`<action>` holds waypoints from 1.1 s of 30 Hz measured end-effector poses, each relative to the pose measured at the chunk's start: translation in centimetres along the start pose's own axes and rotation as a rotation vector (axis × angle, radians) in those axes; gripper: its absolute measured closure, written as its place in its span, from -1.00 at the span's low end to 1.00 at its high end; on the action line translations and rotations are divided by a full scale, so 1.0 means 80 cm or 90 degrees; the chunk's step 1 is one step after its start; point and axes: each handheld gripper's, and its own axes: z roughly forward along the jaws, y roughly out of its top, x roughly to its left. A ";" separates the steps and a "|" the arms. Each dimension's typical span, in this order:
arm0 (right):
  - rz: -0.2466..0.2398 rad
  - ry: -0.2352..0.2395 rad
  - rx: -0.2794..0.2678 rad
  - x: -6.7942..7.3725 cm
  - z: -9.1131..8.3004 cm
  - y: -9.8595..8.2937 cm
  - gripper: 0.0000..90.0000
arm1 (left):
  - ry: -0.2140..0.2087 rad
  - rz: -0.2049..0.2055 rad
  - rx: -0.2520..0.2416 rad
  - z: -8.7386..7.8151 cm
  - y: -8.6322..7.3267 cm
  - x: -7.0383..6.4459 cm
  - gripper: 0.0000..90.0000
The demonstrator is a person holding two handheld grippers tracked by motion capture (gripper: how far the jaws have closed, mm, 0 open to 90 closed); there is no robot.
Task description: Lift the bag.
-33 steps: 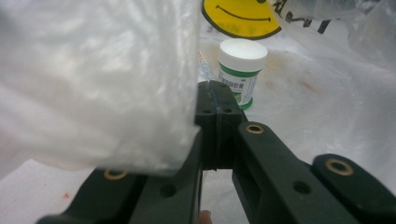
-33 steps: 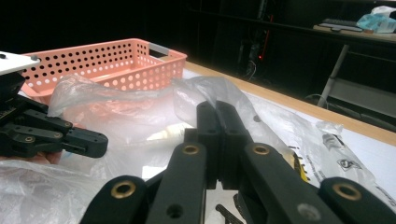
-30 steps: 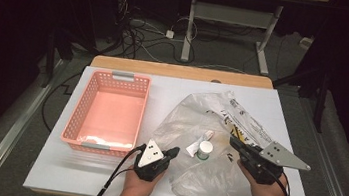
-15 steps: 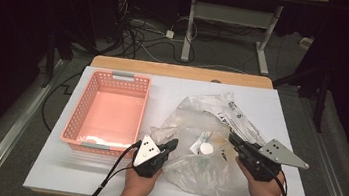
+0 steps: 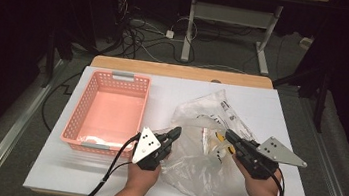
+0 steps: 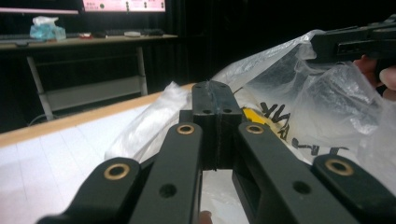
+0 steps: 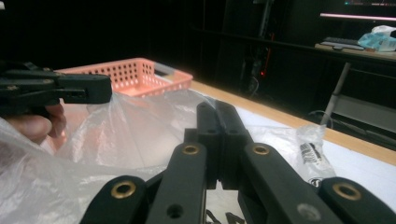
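While a clear plastic bag (image 5: 206, 152) is lifted off a white table (image 5: 282, 106), its left edge is pinched by the left gripper (image 5: 174, 134) and its right side by the right gripper (image 5: 231, 135), both with jaws pressed together. Black print and something yellow (image 5: 219, 136) are seen through the film. A pink basket (image 5: 110, 113) is set just left of the bag.

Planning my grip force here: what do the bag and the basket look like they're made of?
The bag looks like thin clear plastic film, glossy and crinkled: the yellow item inside shows through it. The basket looks like rigid moulded plastic, matt salmon pink, with perforated walls. Both gripper views show the jaws shut with film at them.
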 end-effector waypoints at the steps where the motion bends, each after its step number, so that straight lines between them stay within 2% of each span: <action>1: 0.000 0.003 -0.004 -0.001 0.000 0.001 1.00 | -0.001 0.008 -0.002 0.001 0.003 0.000 0.96; 3: -0.002 0.002 -0.009 0.001 0.001 0.003 1.00 | 0.000 0.016 -0.009 0.002 0.008 0.001 0.96; 5: -0.013 0.002 -0.009 0.003 0.003 0.004 1.00 | 0.000 0.012 -0.018 0.002 0.013 0.003 0.96; 8: -0.006 -0.002 -0.010 0.002 0.008 0.004 1.00 | 0.001 0.014 -0.025 0.004 0.019 0.004 0.96; 10: -0.010 -0.006 -0.009 0.001 0.013 0.006 1.00 | 0.004 0.025 -0.026 0.005 0.024 0.005 0.96; 12: -0.002 -0.007 -0.012 -0.001 0.017 0.010 1.00 | 0.006 0.032 -0.027 0.007 0.028 0.006 0.96; 14: -0.011 -0.011 -0.013 -0.002 0.019 0.015 1.00 | 0.008 0.033 -0.031 0.007 0.032 0.008 0.96; 15: -0.016 -0.012 -0.016 -0.003 0.020 0.019 1.00 | 0.012 0.042 -0.037 0.007 0.035 0.010 0.96; 17: -0.013 -0.013 -0.025 -0.002 0.023 0.026 1.00 | 0.015 0.047 -0.042 0.007 0.043 0.012 0.96; 19: -0.021 -0.018 -0.037 -0.003 0.026 0.034 1.00 | 0.017 0.046 -0.049 0.008 0.053 0.013 0.96; 26: -0.016 -0.027 -0.072 -0.004 0.042 0.066 1.00 | 0.028 0.085 -0.079 0.008 0.102 0.016 0.96; 33: -0.014 -0.034 -0.087 -0.005 0.052 0.087 1.00 | 0.042 0.104 -0.112 0.008 0.145 0.021 0.96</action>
